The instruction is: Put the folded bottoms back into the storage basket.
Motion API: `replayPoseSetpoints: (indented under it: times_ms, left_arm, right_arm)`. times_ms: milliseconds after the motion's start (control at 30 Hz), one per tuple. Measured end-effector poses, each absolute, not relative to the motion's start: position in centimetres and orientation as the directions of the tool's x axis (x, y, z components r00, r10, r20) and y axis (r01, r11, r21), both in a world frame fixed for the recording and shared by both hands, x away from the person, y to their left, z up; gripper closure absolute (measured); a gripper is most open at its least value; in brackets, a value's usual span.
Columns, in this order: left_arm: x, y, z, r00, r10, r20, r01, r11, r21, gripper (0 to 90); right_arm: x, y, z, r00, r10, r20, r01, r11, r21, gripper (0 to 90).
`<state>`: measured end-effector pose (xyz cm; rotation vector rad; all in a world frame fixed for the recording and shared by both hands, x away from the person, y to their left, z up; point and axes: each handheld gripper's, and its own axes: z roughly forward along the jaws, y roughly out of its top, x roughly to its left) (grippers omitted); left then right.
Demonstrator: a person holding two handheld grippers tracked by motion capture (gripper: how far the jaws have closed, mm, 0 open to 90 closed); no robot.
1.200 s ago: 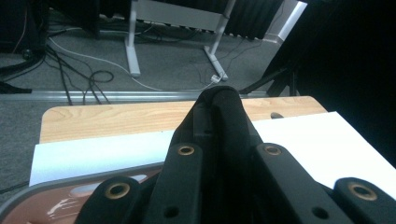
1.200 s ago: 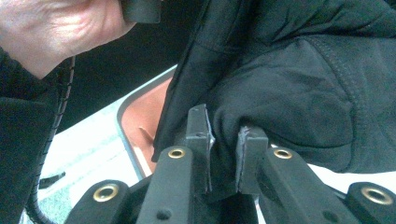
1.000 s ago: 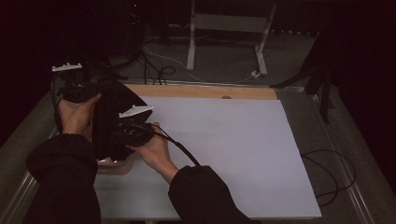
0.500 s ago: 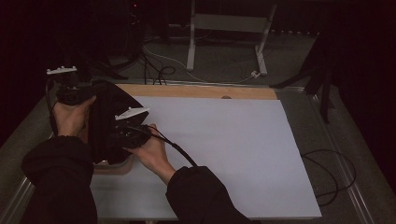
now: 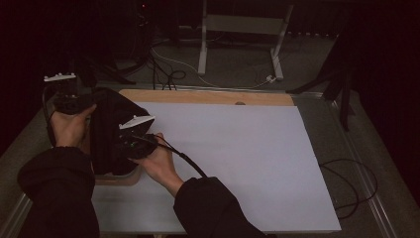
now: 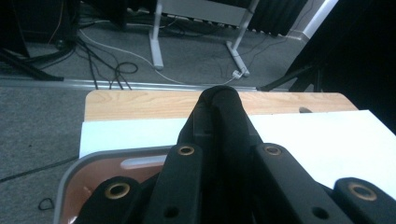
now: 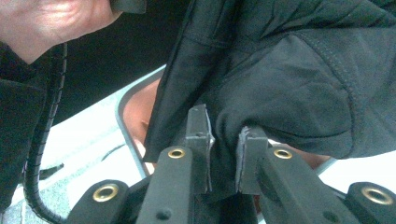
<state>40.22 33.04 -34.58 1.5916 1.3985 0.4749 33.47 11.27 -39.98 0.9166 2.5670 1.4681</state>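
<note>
Black cloth [image 5: 106, 131] hangs over a tray [image 5: 116, 177] at the table's [image 5: 237, 148] left edge, pinched in folds by both the left gripper [image 6: 219, 100] and right gripper [image 7: 224, 140]. It looks soft, light and limp, so bunched edges or seams give the surest hold.

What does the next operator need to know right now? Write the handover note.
Left gripper: shut on a fold of the black garment, at its far left edge.
Right gripper: shut on the black garment's near side, cloth pinched between the pads.
Things: the garment hangs bunched between the two grippers, over the grey-rimmed tray at the left end of the white sheet on the table.
Done: both grips are on, and the cloth is up off the tray.
Left: probably carry it over to the open white sheet and spread it out. Mind the right gripper's cable across the sheet.
</note>
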Motion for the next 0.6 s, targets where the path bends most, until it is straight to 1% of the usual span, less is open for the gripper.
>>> replayPoseSetpoints:
  times_ms: [467,600]
  left_arm:
    - [39.8,34.1,-35.2,0.246,0.931,-0.269,0.566,0.087,0.82,85.5]
    - [39.7,34.2,-35.3,0.241,0.933,-0.268,0.568,0.088,0.818,85.5]
  right_arm:
    - [33.3,11.9,-40.8,-0.826,0.515,0.231,0.466,0.392,0.794,79.0]
    - [33.1,12.3,-41.0,-0.819,0.522,0.24,0.479,0.389,0.787,78.9]
